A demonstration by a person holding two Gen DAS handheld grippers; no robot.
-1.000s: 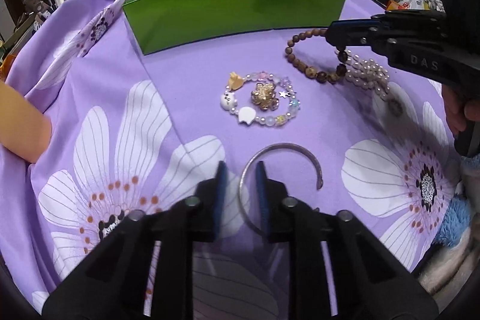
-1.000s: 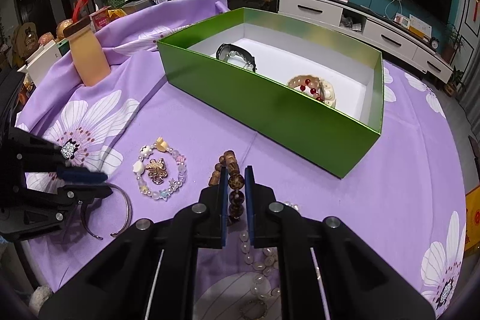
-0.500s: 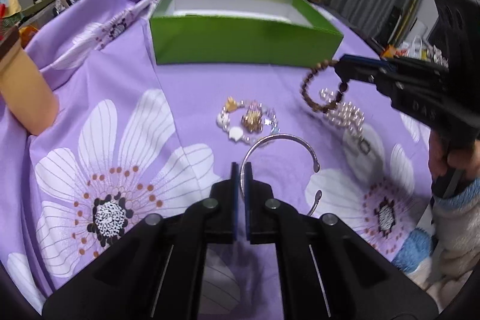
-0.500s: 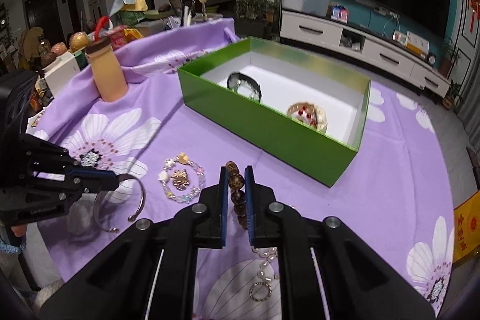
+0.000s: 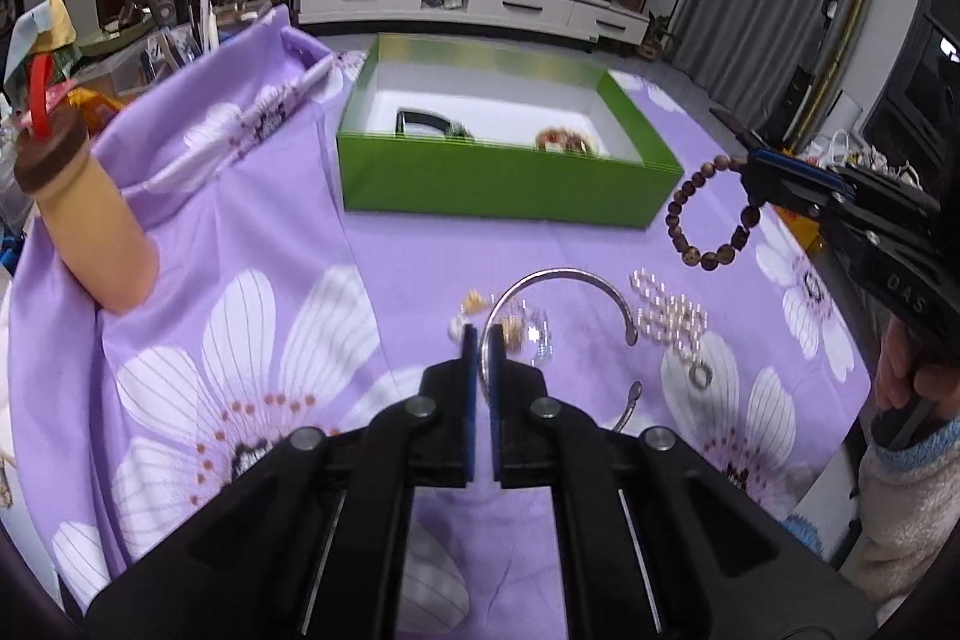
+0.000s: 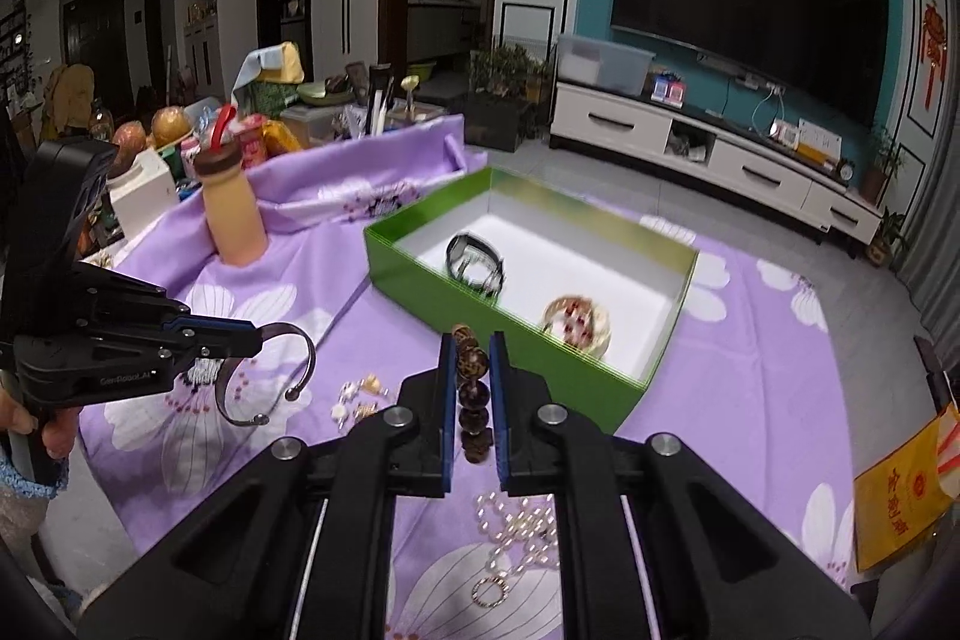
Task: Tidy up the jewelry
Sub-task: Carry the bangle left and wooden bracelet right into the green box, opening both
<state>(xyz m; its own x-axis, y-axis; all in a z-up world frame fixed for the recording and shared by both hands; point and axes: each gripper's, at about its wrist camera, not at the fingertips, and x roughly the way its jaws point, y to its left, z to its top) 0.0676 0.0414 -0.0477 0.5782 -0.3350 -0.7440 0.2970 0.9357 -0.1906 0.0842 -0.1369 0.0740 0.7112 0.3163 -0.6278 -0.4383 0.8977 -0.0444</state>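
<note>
Right wrist view: both grippers are gripping, left gripper (image 6: 255, 340) the silver cuff (image 6: 264, 379), right gripper (image 6: 471, 376) the wooden bracelet (image 6: 471, 391); green box (image 6: 528, 340) is holding two pieces, charm bracelet (image 6: 357, 400) and pearls (image 6: 516, 526) are waiting.

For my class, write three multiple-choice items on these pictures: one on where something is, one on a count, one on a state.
1. Where is the dark watch-like band?
A. inside the green cardboard box
B. on the purple flowered cloth
C. in the left gripper

2. How many pieces lie in the box?
A. none
B. two
C. five

3. What state is the brown wooden bead bracelet in?
A. lying on the cloth
B. lying in the box
C. hanging in the air from the right gripper

Key: 1 A, it lies on the box's white floor. 2 B, the band and a round beaded piece. 3 C, the jaws pinch it above the cloth.
</note>
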